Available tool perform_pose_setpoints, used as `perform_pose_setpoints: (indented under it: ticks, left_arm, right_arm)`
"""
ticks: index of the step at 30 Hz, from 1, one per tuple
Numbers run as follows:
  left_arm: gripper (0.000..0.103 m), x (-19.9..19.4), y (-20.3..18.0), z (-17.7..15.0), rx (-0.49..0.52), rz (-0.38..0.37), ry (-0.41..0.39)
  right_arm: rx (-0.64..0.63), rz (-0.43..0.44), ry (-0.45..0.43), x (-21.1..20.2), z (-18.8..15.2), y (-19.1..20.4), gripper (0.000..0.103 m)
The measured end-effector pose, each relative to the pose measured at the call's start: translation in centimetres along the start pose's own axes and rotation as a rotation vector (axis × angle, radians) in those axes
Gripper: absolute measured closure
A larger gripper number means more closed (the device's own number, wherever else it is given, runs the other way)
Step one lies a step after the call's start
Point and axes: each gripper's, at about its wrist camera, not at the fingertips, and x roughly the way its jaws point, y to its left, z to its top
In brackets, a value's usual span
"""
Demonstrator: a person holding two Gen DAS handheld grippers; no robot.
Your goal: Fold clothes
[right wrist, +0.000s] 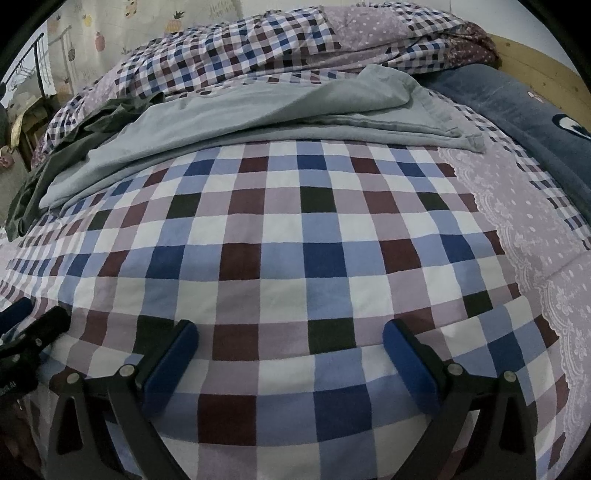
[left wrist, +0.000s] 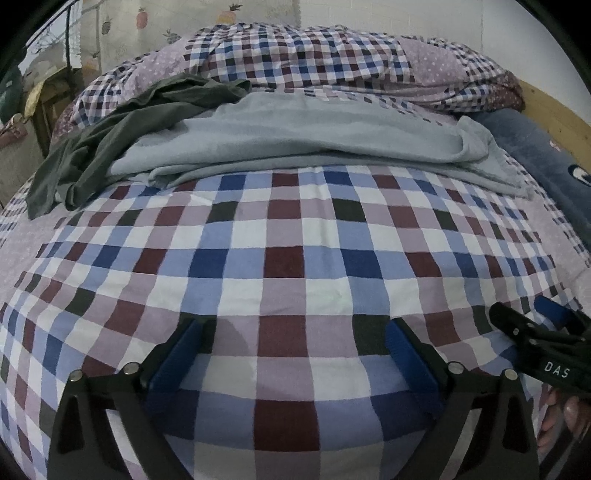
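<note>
A home bedroom: a bed [left wrist: 288,258] under a checked sheet, a bunched quilt [left wrist: 295,55], a wooden headboard [left wrist: 554,114], fruit-patterned wallpaper [left wrist: 147,22].

The left gripper [left wrist: 295,332] points to 12 o'clock, jaws wide apart and empty, blue pads [left wrist: 177,354] showing on both fingers. The right gripper [right wrist: 291,336] points the same way, likewise spread wide with nothing between its pads [right wrist: 410,358]. The two sit side by side: the right one shows at 4 o'clock in the left view, fingertips of a hand [left wrist: 561,417] under it.
</note>
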Motion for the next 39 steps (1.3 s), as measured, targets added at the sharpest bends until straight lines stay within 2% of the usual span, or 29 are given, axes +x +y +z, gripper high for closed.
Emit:
perform_pose_setpoints:
  ticks: [11,17,25,31,37,39]
  left_arm:
    - [0.003,-4.1,4.6,2.0,-0.034,0.047,-0.113]
    - [0.004,-6.5,9.1,2.7,-0.072,0.053,-0.163]
    - [0.004,-9.3,15.5,2.7,-0.150,0.066,-0.216]
    - [0.003,-10.5,21.1,2.9,-0.292,0.094,-0.216]
    - [0.003,-11.7,24.8,2.9,-0.403,0.066,-0.246]
    - [0.003,-11.9,25.9,2.8,-0.433,0.064,-0.248]
  right_arm:
    - [-0.002,0.110,-0.067,-1.8,0.0,0.1,0.000]
    - [-0.056,0.161,-0.089,-3.7,-0.4,2.9,0.000]
    - [-0.076,0.310,-0.076,-4.5,0.8,11.8,0.000]
    - [-0.177,0.416,-0.100,-5.2,4.1,20.5,0.001]
    - [-0.290,0.475,-0.124,-4.6,8.0,28.3,0.002]
    - [-0.316,0.483,-0.122,-3.9,9.2,30.4,0.006]
